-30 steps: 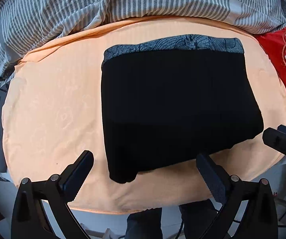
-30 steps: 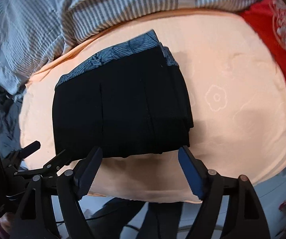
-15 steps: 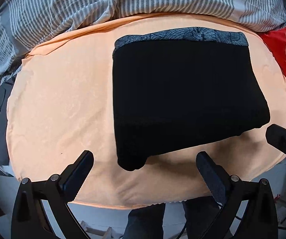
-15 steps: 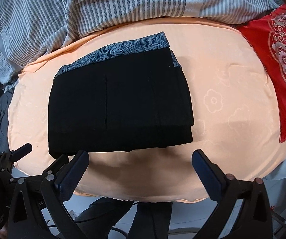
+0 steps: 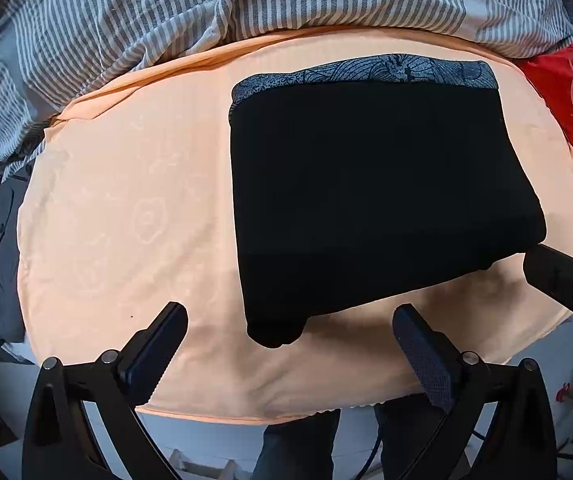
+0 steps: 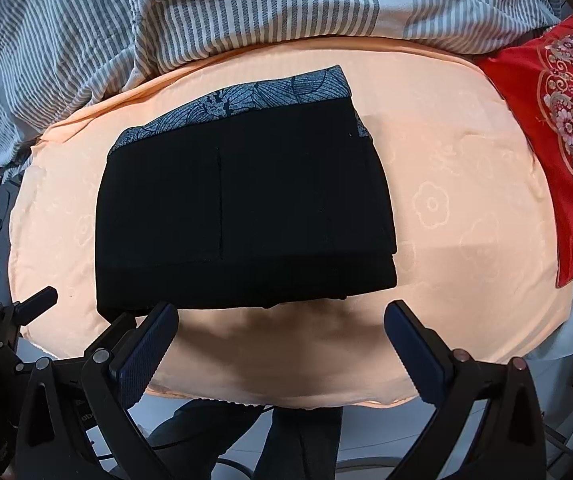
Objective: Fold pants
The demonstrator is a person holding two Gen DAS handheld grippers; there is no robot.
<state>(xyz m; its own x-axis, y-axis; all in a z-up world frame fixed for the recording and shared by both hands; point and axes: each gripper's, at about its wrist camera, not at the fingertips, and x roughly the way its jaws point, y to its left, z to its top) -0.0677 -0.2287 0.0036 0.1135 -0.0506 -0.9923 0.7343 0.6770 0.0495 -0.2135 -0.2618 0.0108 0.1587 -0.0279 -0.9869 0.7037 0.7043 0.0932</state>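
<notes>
Pants [image 5: 366, 200]: black, folded into a compact rectangle; laid flat on the cushion, nearer its right side in the left wrist view, with the patterned blue-grey waistband [image 5: 366, 72] turned toward the far edge.
Cushion [image 5: 126, 200]: peach, faintly embossed; bordered at the far edge by a striped blanket [image 5: 166, 12] and at the far right corner by a red pillow [image 6: 558, 120].
Left gripper [image 5: 290, 344]: held wide open above the near edge; nothing is gripped, and the pants' near left corner is seen between the fingers.
Right gripper [image 6: 280, 340]: spread wide at the near edge, just short of the pants; nothing is held.
</notes>
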